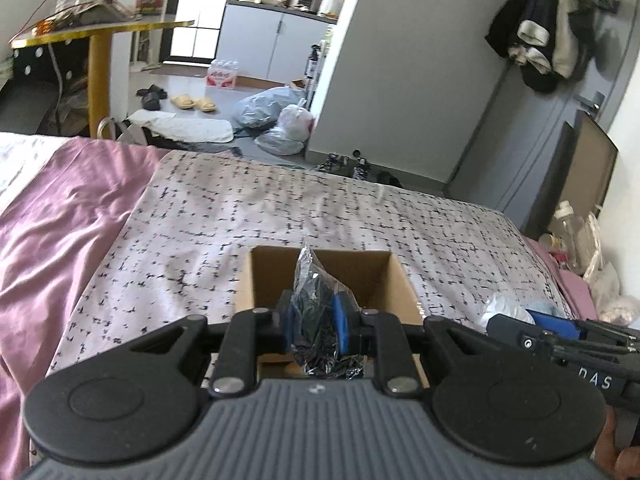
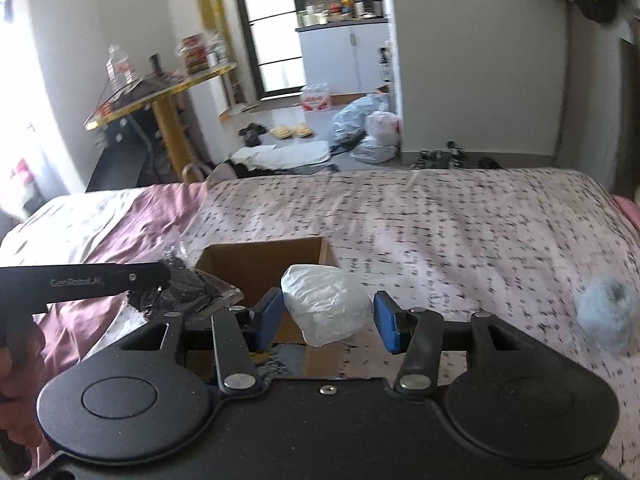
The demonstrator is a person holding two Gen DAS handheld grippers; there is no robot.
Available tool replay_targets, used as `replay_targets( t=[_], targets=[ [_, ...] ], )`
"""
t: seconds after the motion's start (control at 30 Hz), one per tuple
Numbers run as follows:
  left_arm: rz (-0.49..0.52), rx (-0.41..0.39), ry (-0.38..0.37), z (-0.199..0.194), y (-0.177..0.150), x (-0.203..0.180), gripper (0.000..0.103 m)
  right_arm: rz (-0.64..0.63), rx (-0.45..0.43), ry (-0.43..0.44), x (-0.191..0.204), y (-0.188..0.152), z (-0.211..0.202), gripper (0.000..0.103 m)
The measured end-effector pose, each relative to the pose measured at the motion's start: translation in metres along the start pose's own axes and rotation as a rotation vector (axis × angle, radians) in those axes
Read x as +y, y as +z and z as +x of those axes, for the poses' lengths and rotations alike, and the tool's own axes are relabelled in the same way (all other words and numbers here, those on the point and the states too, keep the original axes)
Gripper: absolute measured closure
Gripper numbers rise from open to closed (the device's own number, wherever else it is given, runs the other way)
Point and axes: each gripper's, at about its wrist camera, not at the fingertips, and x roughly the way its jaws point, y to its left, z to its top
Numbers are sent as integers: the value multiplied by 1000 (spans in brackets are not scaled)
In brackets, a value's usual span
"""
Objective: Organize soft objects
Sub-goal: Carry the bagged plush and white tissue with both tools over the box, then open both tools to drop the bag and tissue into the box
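An open cardboard box [image 1: 372,276] sits on the patterned bedspread; it also shows in the right wrist view [image 2: 256,264]. My left gripper [image 1: 316,320] is shut on a clear plastic bag of dark fabric [image 1: 312,300] and holds it over the box's near edge; the bag shows in the right wrist view [image 2: 188,288] left of the box. My right gripper [image 2: 326,320] is open, its blue pads either side of a white crumpled plastic bag [image 2: 326,306] at the box's right side. A fluffy pale blue ball [image 2: 608,312] lies on the bed to the right.
A purple sheet [image 1: 60,216] covers the bed's left part. A gold-edged side table [image 1: 104,32] with a bottle stands beyond the bed. Plastic bags [image 1: 276,116], slippers and shoes lie on the floor. Bottles and bags [image 1: 580,240] sit by the bed's right side.
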Motion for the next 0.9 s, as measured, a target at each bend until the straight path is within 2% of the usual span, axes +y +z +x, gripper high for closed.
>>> replay_targets(
  t=[0.33, 0.43, 0.57, 0.9],
  targets=[
    [-29, 14, 15, 9, -2, 21, 83, -41, 37, 28, 26, 17, 31, 53],
    [-37, 13, 15, 12, -1, 22, 83, -18, 55, 31, 25, 21, 36, 46],
    [-43, 15, 10, 17, 0, 21, 83, -15, 65, 25, 23, 20, 36, 41],
    [-39, 7, 6, 24, 7, 9, 83, -6, 83, 11, 7, 10, 20, 41]
  ],
)
